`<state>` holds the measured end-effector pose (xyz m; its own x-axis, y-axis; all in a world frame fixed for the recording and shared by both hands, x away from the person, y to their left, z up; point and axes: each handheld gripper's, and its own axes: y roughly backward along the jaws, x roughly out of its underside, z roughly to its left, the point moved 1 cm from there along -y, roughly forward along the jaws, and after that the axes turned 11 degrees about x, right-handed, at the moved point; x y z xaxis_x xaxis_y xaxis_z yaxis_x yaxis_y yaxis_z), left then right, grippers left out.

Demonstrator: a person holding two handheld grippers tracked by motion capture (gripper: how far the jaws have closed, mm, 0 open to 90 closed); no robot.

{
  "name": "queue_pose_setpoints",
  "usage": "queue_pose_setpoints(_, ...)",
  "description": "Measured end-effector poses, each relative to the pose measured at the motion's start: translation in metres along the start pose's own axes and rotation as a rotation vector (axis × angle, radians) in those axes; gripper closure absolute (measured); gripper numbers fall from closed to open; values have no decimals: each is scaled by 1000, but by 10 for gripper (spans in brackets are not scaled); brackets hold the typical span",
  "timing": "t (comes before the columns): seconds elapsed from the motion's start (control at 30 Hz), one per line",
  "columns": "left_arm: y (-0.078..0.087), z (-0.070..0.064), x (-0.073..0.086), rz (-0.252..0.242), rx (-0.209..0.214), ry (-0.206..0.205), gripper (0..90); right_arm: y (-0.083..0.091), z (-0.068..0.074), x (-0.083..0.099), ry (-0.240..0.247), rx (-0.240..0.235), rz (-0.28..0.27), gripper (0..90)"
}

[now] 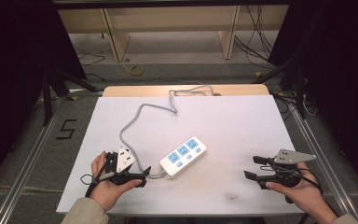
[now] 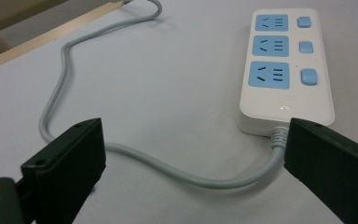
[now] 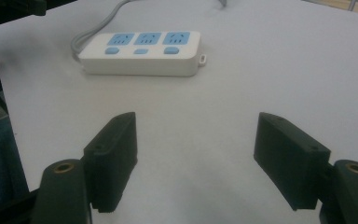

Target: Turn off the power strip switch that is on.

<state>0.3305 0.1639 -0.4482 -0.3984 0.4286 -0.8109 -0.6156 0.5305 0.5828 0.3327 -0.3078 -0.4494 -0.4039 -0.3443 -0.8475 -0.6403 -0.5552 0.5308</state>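
Observation:
A white power strip (image 1: 182, 157) with three blue sockets and three blue switches lies slantwise on the white table top (image 1: 233, 126). Its grey cable (image 1: 129, 122) leaves the near-left end, loops left and runs to the back edge. My left gripper (image 1: 143, 177) stands open just left of the strip. In the left gripper view the cable (image 2: 182, 176) lies on the table across the gap of the open left gripper (image 2: 193, 144), with the strip (image 2: 286, 65) just beyond. My right gripper (image 1: 252, 167) is open at the front right, well apart from the strip (image 3: 142, 51); nothing lies between the fingers of the right gripper (image 3: 196, 135).
A wooden table edge (image 1: 186, 90) shows behind the white top, where the cable bunches. Metal rails (image 1: 32, 154) run along both sides. The floor beyond has loose cables (image 1: 135, 70), a wooden shelf frame (image 1: 116, 37) and a taped "5" (image 1: 66, 129).

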Motion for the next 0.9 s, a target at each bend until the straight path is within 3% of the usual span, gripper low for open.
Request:
queue_pose_setpoints(0.23, 0, 0, 1, -1, -3, 0, 50, -1, 0, -1, 1, -3, 5, 353)
queue_pose_setpoints(0.37, 0, 0, 1, -3, -6, 0, 55, -3, 2, -4, 17, -9, 8, 429)
queue_pose_setpoints(0.53, -1, 1, 1, -1, -8, 1, 56, -6, 5, -9, 37, -6, 3, 551)
queue_pose_setpoints(0.6, -1, 1, 1, 1, -10, 6, 57, -9, 8, -12, 68, 10, 16, 685)
queue_pose_setpoints(0.73, -1, 1, 1, 0, -13, 4, 59, -10, 10, -18, 97, 30, -3, 828)
queue_pose_setpoints(0.83, -2, 1, 1, 0, -14, 5, 63, -13, 10, -22, 110, 36, 1, 900)
queue_pose_setpoints(0.9, -2, 1, 1, 1, -16, 7, 64, -15, 10, -25, 111, 39, 6, 900)
